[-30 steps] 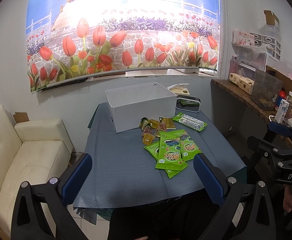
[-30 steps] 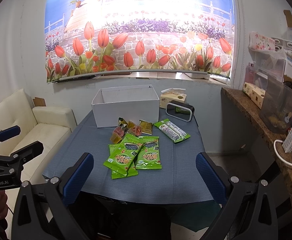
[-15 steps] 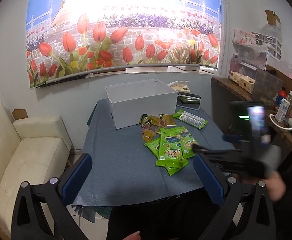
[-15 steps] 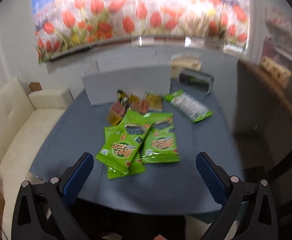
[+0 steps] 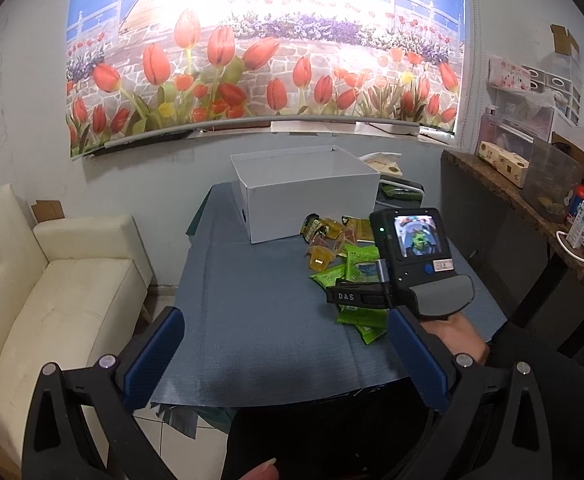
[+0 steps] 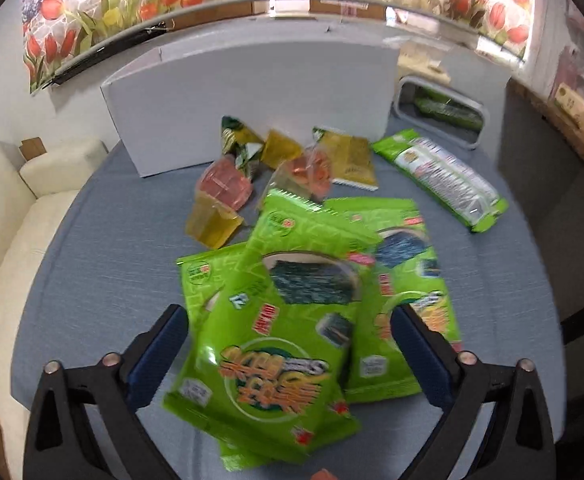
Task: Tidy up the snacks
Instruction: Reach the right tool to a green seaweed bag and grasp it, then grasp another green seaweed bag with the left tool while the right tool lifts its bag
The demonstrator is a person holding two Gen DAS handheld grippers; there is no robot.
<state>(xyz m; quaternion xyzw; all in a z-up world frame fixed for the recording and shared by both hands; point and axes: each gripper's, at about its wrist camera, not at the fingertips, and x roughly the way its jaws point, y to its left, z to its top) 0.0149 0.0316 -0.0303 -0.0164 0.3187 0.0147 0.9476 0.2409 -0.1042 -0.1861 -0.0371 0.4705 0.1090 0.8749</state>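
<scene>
Several green seaweed snack bags (image 6: 288, 320) lie stacked on the blue-grey table (image 6: 104, 272). Behind them sit small jelly cups and yellow packets (image 6: 228, 200), and a long green pack (image 6: 439, 176) at right. A white open box (image 6: 252, 92) stands at the back. My right gripper (image 6: 290, 344) is open, low over the top green bag, its fingers either side of it. My left gripper (image 5: 284, 344) is open and empty above the table's near edge. In the left wrist view the right gripper's body (image 5: 411, 256) hides part of the bags (image 5: 355, 316).
A cream sofa (image 5: 52, 280) stands left of the table. A grey-rimmed container (image 6: 439, 110) sits right of the box. A wooden shelf (image 5: 531, 208) with boxes and bottles runs along the right wall.
My right gripper has moved forward and down from the table's near side to just over the green bags. The left gripper has barely moved.
</scene>
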